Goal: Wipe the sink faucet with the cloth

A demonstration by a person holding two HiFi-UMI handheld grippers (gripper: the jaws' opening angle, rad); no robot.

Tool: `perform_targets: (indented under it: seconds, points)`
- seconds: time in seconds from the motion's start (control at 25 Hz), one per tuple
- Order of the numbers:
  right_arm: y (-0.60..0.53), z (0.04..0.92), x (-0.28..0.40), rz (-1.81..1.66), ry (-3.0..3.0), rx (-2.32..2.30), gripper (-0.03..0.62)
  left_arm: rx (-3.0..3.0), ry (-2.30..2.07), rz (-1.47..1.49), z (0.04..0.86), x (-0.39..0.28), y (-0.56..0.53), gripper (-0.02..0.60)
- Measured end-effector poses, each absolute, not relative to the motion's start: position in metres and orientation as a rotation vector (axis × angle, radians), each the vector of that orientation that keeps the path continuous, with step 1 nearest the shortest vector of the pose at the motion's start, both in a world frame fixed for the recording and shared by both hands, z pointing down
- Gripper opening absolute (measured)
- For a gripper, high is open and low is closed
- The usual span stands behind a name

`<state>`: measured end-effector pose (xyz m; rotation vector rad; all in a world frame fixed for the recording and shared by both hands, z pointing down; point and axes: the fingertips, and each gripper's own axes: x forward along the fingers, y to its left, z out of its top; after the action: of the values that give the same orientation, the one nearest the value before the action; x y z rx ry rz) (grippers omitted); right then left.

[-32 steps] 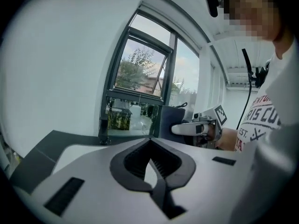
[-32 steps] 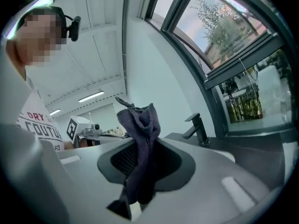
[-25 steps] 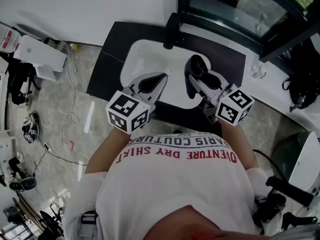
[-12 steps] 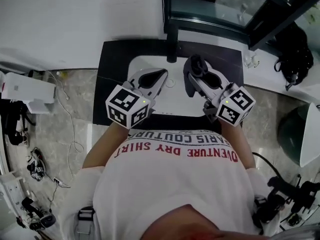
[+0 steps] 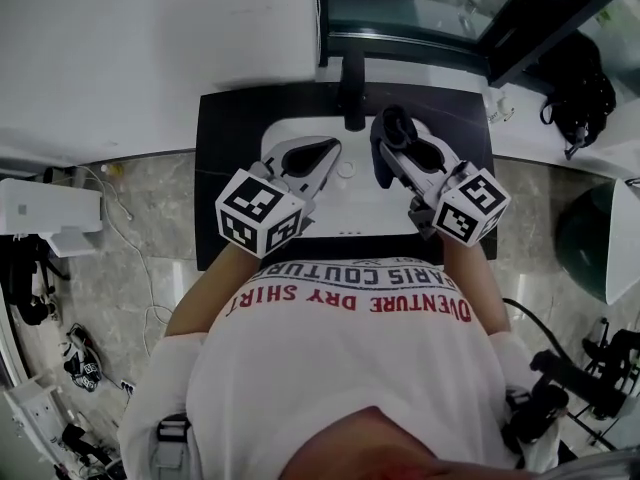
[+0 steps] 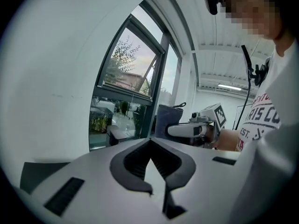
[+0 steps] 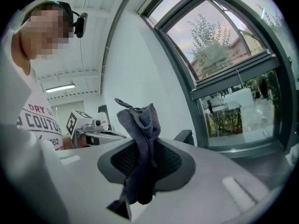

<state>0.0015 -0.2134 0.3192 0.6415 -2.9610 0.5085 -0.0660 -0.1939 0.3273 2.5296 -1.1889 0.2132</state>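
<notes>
We've got the cloth (image 7: 140, 139) pinched in our right gripper (image 5: 398, 128), left gripper (image 5: 322, 150) closed on nothing. The faucet (image 5: 351, 88) stands upright just ahead, between both grippers; the right looks nearer, though it's close.

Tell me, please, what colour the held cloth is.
The cloth is dark bluish grey, clearest in the right gripper view.

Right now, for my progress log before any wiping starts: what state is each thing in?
left gripper: shut, empty.
right gripper: shut on the cloth.
cloth: bunched, sticking out past the jaws.
faucet: upright behind the sink basin, cloth close beside it, contact unclear.
</notes>
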Motion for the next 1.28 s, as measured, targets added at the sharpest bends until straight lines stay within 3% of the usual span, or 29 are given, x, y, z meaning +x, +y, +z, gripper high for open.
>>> perform_targets:
  seconds: [0.32,0.76,1.28]
  points:
    - [-0.28,0.299,-0.009,0.334,-2.917,0.785,0.077,2.509,-1.153,0.193,0.338,-0.081,-0.203,0.002]
    - [-0.368,0.307,-0.073,-0.342,-2.605,0.696,0.077,2.456,-1.178,0.186,0.355,-0.11,-0.214,0.002]
    - [-0.395,0.368,-0.107,-0.064,-2.526,0.629,0.077,2.396,-1.22,0.131,0.366,-0.141,-0.207,0.002]
